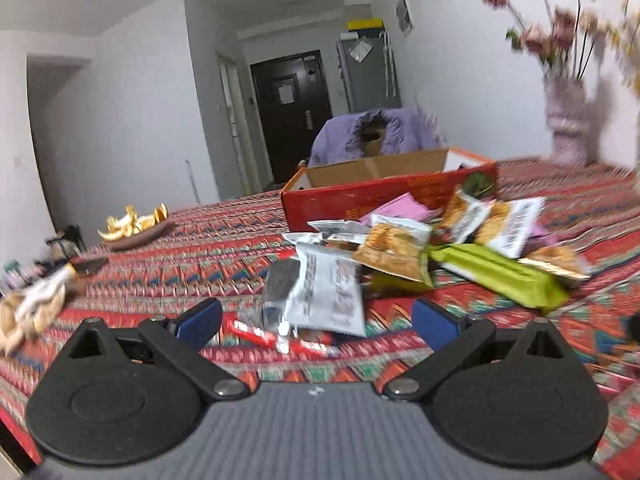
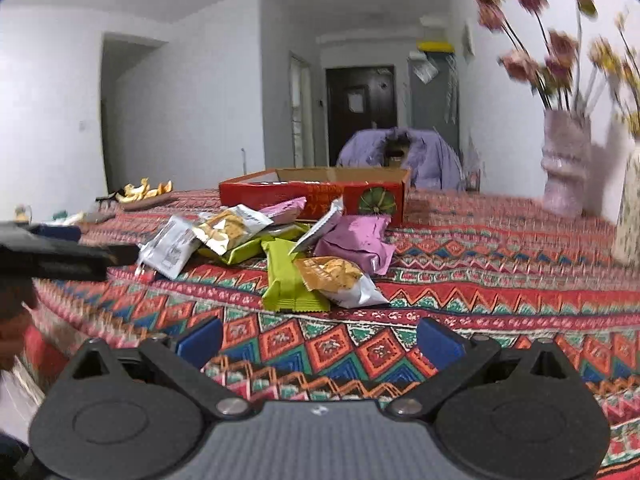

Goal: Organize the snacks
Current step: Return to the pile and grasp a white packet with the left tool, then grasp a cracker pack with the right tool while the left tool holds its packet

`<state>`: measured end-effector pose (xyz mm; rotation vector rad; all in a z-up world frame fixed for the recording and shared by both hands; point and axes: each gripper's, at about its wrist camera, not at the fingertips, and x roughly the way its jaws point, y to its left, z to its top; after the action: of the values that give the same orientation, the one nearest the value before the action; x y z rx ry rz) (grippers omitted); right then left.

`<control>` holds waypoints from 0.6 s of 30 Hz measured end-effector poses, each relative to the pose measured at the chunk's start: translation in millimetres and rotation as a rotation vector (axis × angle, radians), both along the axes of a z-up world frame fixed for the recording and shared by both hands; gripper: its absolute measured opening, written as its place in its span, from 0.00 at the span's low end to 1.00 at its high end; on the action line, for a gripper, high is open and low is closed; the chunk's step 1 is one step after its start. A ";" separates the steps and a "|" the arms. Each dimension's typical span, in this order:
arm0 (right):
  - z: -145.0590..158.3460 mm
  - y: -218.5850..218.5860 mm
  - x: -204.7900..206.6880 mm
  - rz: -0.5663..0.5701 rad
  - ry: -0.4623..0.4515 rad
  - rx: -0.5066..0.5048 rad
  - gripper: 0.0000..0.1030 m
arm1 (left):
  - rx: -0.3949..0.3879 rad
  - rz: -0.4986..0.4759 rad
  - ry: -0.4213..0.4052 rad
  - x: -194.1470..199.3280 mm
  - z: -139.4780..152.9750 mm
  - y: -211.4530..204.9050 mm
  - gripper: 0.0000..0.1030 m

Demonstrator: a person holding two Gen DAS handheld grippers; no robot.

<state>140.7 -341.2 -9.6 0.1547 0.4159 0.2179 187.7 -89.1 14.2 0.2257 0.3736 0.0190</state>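
A heap of snack packets lies on the patterned tablecloth in front of an open red cardboard box (image 1: 360, 196) (image 2: 320, 196). In the left wrist view a white packet (image 1: 328, 292) lies closest, with a red stick packet (image 1: 276, 338) under it, orange-and-white packets (image 1: 396, 248) and a green bar (image 1: 500, 276) behind. My left gripper (image 1: 318, 320) is open just short of the white packet. In the right wrist view a green bar (image 2: 290, 276), an orange-and-white packet (image 2: 340, 276) and a pink packet (image 2: 356, 244) lie ahead. My right gripper (image 2: 318, 340) is open over bare cloth, with nothing between its fingers.
A plate of yellow peel (image 1: 134, 226) (image 2: 144, 194) sits far left. A pale vase of dried flowers (image 1: 566, 120) (image 2: 566, 168) stands at the far right, with a second vase (image 2: 630, 216) beside it. The other gripper (image 2: 60, 256) juts in from the left. A chair draped in purple (image 1: 376, 136) stands behind the box.
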 end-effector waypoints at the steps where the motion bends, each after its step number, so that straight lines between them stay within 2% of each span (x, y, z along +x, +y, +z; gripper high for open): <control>1: 1.3 -4.2 6.1 -0.017 0.019 0.058 0.99 | 0.003 -0.009 0.005 10.4 -1.5 -0.2 1.00; 2: 3.0 -7.3 12.2 -0.024 0.032 0.107 0.98 | 0.002 -0.016 0.024 23.6 -3.2 0.2 0.99; 4: 6.3 -9.2 24.9 -0.051 0.067 0.146 0.83 | -0.002 -0.024 0.077 47.1 -6.1 1.9 0.90; 6: 9.6 -6.8 39.5 -0.091 0.094 0.141 0.76 | -0.024 -0.032 0.127 66.5 -6.9 6.2 0.71; 11: 4.8 -1.1 71.9 -0.127 0.151 0.238 0.71 | -0.032 -0.096 0.154 83.4 -11.9 14.5 0.70; 14: -1.8 8.8 88.7 -0.162 0.189 0.239 0.72 | -0.061 -0.116 0.186 88.5 -13.9 17.5 0.69; 16: -4.0 14.0 99.4 -0.184 0.191 0.240 0.73 | -0.075 -0.132 0.186 89.4 -13.8 18.3 0.52; 18: -3.8 18.4 111.1 -0.204 0.196 0.213 0.73 | -0.079 -0.133 0.185 90.3 -13.5 19.2 0.44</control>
<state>251.9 -322.8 -13.4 0.4280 0.5679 0.0451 277.9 -70.0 0.7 0.1739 0.5423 -0.1481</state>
